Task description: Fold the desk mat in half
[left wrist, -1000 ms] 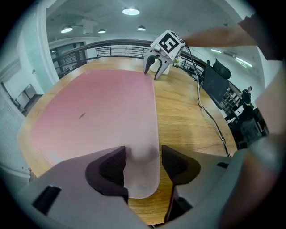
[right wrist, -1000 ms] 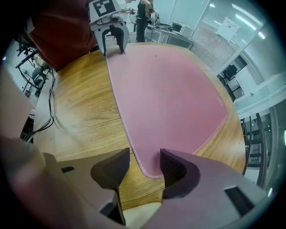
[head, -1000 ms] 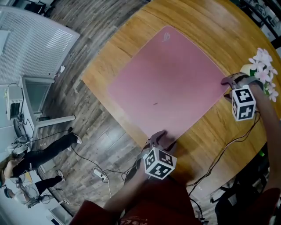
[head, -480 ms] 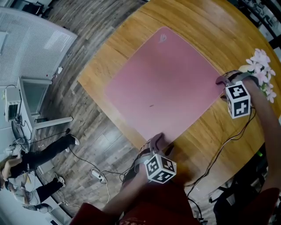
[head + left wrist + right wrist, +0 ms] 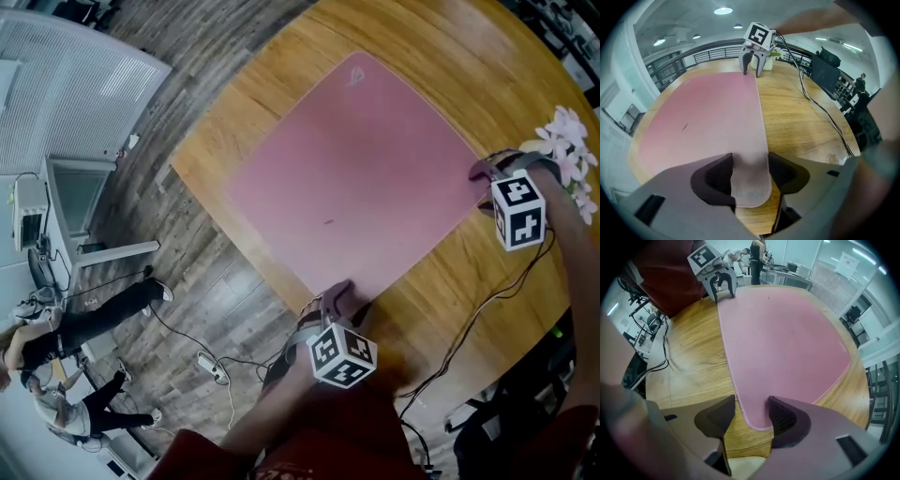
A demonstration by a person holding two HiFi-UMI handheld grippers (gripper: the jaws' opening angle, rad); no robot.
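Wood-topped table (image 5: 441, 66) is carrying the pink desk mat (image 5: 356, 178), which is lying flat and stretching away ahead of both tools, with one edge running straight from one tool to the other. Each tool is standing over its own corner of that edge, so neither is nearer. The left gripper (image 5: 750, 172) is straddling its corner with jaws wide; they have just been closing slightly but are not pinching. The right gripper (image 5: 751, 416) is pointing down, its jaws likewise just closing a little, the corner between them ungripped.
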